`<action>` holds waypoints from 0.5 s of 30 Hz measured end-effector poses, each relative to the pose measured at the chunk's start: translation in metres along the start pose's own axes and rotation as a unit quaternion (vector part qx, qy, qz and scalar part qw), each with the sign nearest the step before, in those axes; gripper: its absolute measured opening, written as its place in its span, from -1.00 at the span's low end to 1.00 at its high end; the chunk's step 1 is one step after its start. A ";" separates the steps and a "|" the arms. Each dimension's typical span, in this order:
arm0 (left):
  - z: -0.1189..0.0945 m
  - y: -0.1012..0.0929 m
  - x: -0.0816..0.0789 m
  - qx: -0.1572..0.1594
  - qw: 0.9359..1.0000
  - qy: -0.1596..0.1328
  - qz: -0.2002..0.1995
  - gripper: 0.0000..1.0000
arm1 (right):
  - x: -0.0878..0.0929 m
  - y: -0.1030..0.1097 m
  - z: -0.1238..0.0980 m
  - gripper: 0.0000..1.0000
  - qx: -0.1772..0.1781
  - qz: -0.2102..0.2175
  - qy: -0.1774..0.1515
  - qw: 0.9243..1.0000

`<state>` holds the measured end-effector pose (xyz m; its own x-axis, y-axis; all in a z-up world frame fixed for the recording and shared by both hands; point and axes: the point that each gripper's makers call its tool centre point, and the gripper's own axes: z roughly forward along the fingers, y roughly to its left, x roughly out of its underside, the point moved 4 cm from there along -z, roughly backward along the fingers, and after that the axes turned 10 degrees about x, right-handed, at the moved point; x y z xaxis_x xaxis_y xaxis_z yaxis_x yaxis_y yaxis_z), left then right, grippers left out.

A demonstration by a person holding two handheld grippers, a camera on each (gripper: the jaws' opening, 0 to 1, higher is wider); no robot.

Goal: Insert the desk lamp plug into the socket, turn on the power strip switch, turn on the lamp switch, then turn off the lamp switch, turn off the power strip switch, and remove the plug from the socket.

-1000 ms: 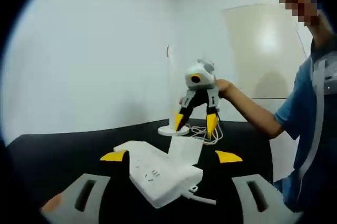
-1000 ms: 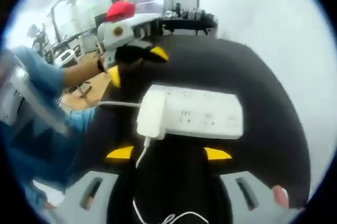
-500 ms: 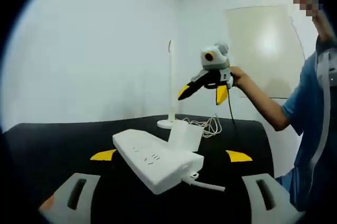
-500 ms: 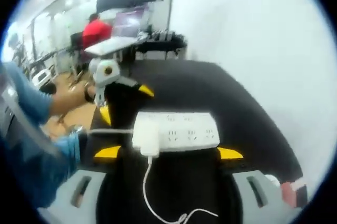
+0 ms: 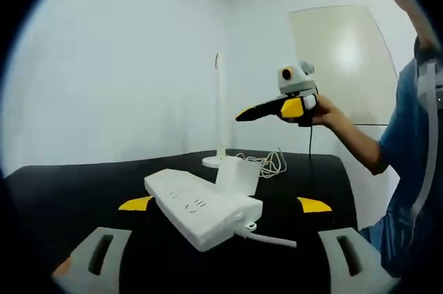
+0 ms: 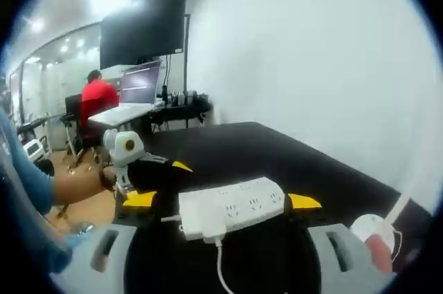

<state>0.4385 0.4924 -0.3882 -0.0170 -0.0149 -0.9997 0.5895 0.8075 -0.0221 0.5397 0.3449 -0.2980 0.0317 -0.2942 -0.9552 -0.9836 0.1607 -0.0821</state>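
Plug adapter (image 5: 239,177) seated in power strip (image 5: 201,209), lamp (image 5: 219,111) behind strip. Rigid, light; grip its flat sides. Both grippers' jaws apart, empty.

A black table (image 5: 69,190) carries a white power strip (image 5: 197,207), lamp base (image 5: 216,161) and coiled cord (image 5: 266,164).

Bright, even room light — soft blur throughout (fisheye bending at edges), ceiling glare.
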 end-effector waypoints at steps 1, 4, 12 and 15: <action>-0.001 0.000 0.000 0.001 1.000 -0.001 0.000 0.55 | 0.002 0.004 0.000 0.45 -0.001 0.001 -0.005 1.000; 0.000 0.000 0.000 0.004 1.000 0.000 0.000 0.55 | 0.005 0.014 -0.001 0.47 0.013 0.012 -0.030 0.999; 0.000 0.001 0.001 0.006 1.000 0.002 -0.003 0.54 | 0.021 0.025 0.001 0.49 0.047 0.014 -0.039 0.998; -0.001 0.000 0.004 0.008 1.000 0.013 -0.008 0.49 | 0.026 0.030 0.002 0.49 0.051 0.028 -0.044 0.997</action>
<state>0.4381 0.4929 -0.3920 -0.0471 -0.0119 -0.9988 0.6013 0.7981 -0.0378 0.5111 0.3436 -0.3259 -0.0020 -0.1991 -0.9800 -0.9611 0.2709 -0.0531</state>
